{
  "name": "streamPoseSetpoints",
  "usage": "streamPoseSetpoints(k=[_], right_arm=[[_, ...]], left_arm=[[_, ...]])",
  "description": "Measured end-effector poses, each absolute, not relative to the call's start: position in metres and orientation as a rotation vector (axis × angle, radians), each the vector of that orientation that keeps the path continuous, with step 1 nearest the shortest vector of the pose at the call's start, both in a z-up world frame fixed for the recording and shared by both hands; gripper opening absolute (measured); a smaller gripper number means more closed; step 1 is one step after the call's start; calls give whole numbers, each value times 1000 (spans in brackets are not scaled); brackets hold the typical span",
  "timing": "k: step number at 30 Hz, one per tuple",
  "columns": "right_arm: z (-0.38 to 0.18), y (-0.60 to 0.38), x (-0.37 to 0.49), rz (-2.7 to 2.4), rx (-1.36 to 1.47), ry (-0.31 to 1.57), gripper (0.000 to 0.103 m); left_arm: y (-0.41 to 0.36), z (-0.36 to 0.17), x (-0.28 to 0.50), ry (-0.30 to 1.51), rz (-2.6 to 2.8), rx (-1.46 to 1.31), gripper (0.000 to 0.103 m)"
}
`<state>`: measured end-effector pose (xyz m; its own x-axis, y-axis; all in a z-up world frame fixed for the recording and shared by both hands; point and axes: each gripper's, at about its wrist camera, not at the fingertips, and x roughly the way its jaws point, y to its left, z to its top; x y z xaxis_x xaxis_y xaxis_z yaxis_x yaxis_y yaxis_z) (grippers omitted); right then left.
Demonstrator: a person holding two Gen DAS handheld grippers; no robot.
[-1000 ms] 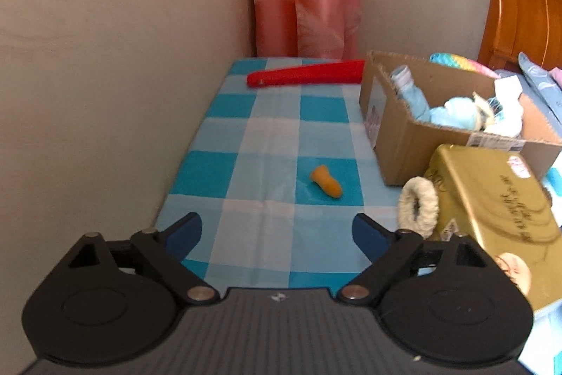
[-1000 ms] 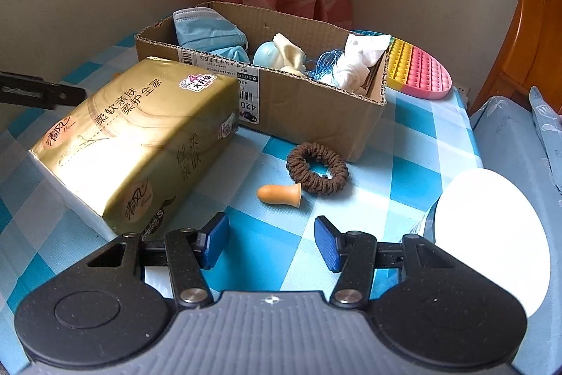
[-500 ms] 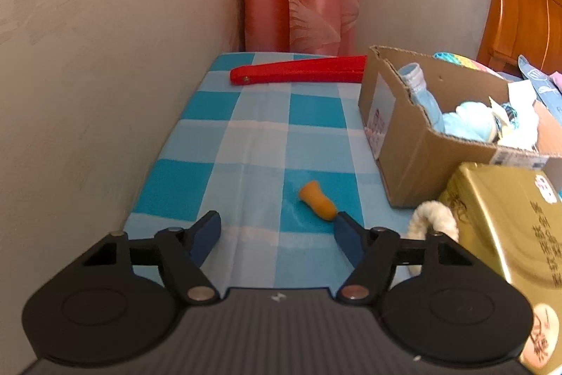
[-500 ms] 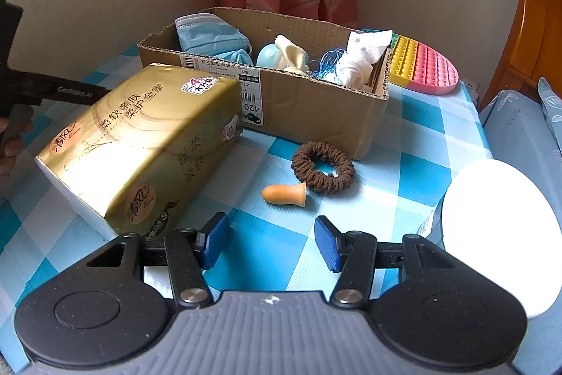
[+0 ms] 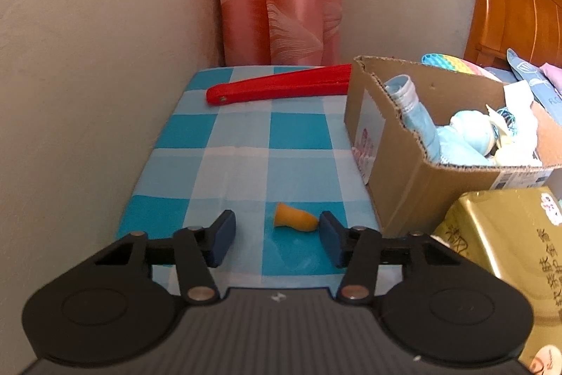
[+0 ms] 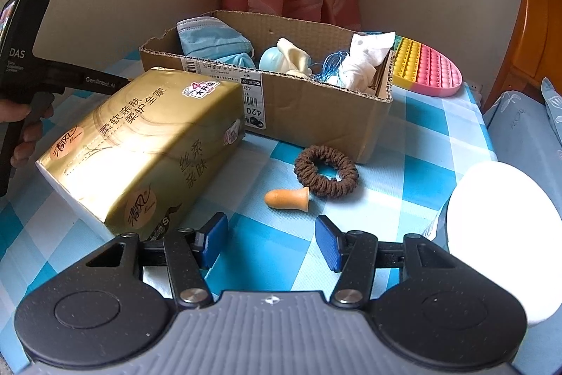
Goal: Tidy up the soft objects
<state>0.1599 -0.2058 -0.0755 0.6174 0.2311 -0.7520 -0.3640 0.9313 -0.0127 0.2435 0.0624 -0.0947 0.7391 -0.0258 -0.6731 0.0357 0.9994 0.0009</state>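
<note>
An orange foam earplug (image 5: 294, 217) lies on the blue checked cloth, just ahead of my open left gripper (image 5: 277, 232), close to its right finger (image 5: 329, 237). A second orange earplug (image 6: 287, 198) lies ahead of my open, empty right gripper (image 6: 269, 238), beside a brown scrunchie (image 6: 326, 171). The cardboard box (image 6: 316, 104) holds blue face masks (image 6: 210, 37), a pale blue ball and white cloth; it also shows in the left wrist view (image 5: 397, 171). A gold tissue pack (image 6: 147, 146) leans in front of the box.
A red folded fan (image 5: 281, 87) lies at the back by the curtain. A rainbow pop-it toy (image 6: 426, 67) sits behind the box. A white round object (image 6: 502, 234) lies at the right. The wall runs along the left edge. The left gripper's handle (image 6: 24, 72) is at far left.
My left gripper has moved forward and lower toward the earplug, which now sits near its right finger, and the jaws have narrowed. The right gripper has shifted slightly; its jaws stay open.
</note>
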Motion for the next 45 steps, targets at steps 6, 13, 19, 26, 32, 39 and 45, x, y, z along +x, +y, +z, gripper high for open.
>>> streamPoseSetpoints(k=[6,13,19,26,32,39,45], right_arm=[[-76,-205,161,348,-168,834,60],[-76,-206,165,328,-160,823,59],[-77,-205,172,321,-158,814,50],[-76,-201,176,315,-171,805,34],[-72,-205,176,313,-142,806,32],[-64,-204,171,315,-147,791,32],[-54,-205,163,317,-153,776,32]], left_arm=[[55,-94,248,724,-74,35,37],[51,-93,248,723,-83,26,27],[51,-93,249,723,-82,25,26],[51,-92,249,728,-80,18,25],[53,-91,249,736,-81,11,24],[53,-86,244,756,-78,12,24],[56,-74,230,750,-77,10,24]])
